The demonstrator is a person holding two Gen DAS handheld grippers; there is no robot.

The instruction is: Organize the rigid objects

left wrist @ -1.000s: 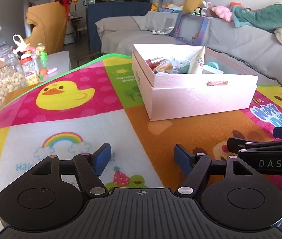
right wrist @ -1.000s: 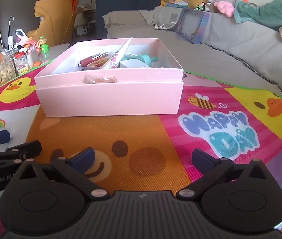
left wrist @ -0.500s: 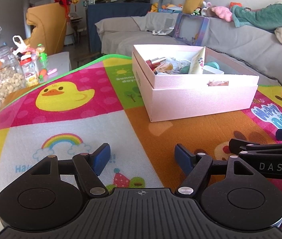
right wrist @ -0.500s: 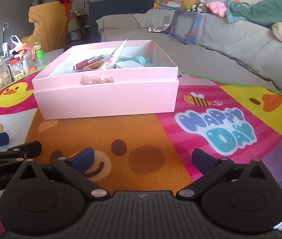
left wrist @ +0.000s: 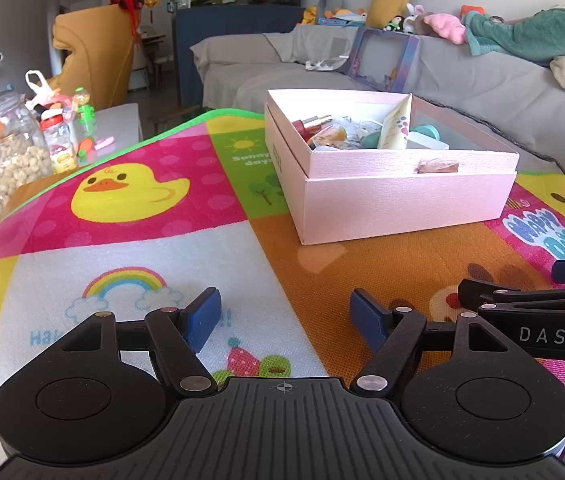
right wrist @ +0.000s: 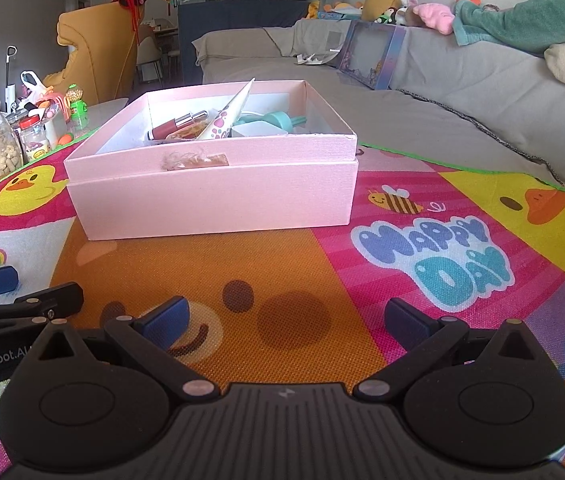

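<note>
Left wrist: left gripper [left wrist: 284,314] fingers wide apart, empty | right gripper [right wrist: 286,320] likewise, over mat [right wrist: 282,264]

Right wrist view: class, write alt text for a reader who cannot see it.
An open pink box holding small items sits on a colourful play mat, ahead of the empty, open right gripper. The left gripper shows at the left edge.
</note>
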